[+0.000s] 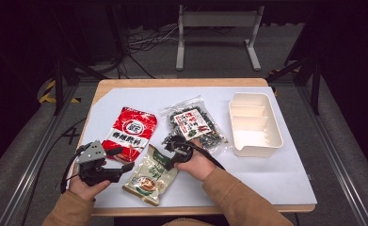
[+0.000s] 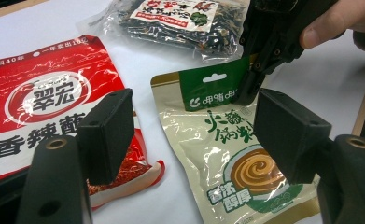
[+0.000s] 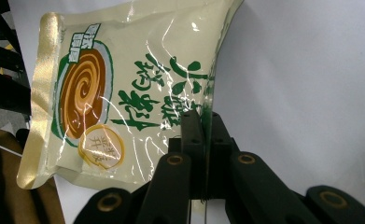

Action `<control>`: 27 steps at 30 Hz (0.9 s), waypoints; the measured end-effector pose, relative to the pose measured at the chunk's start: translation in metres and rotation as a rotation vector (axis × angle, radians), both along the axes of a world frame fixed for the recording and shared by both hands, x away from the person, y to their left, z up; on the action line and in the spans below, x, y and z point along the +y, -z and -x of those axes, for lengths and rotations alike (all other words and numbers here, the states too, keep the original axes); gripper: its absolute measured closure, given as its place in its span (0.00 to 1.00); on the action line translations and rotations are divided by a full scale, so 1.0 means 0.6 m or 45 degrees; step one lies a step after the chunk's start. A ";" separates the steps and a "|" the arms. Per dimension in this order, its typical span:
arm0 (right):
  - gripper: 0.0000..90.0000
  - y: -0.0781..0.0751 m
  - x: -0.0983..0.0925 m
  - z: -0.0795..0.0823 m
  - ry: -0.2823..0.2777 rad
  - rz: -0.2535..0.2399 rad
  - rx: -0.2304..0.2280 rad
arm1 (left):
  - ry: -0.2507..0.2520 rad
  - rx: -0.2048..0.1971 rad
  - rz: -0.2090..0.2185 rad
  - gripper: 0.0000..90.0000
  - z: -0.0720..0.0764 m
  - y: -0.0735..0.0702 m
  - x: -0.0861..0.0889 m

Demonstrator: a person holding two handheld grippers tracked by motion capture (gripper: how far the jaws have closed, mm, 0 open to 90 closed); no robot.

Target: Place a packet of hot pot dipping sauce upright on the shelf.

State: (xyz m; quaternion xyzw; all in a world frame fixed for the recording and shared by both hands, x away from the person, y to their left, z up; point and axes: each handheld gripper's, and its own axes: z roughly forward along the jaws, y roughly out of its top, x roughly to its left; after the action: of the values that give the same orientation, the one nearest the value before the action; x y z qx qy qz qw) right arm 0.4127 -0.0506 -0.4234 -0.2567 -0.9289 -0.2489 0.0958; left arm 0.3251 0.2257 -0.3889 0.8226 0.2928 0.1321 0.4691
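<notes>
Beige sauce pouch (image 1: pixel 149 174), near the table's (image 1: pixel 266 183) front edge: our right gripper (image 1: pixel 173 160) is clamped on its green top. Left gripper (image 1: pixel 117 161) spread apart, empty. Compartment tray (image 1: pixel 256 144) unfilled; all pouches left

We work at a wooden table (image 1: pixel 125 84) under a white sheet (image 1: pixel 266 174). Between our two tongs lies the beige sauce pouch (image 1: pixel 149 175). Beyond the left tongs lies the red packet (image 1: pixel 131 132), beyond the right tongs the clear bag (image 1: pixel 193 123), with the cream tray (image 1: pixel 254 123) farther right.
</notes>
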 end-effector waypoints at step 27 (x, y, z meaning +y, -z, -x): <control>1.00 -0.101 -0.019 0.036 -0.074 -0.162 -0.112 | -0.049 -0.038 0.031 0.34 0.001 -0.004 0.009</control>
State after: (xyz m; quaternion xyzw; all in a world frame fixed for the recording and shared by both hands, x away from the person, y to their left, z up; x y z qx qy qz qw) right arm 0.3910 -0.0618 -0.3631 -0.2120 -0.9215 -0.3158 0.0781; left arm 0.3247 0.2310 -0.3867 0.8089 0.3031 0.1499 0.4810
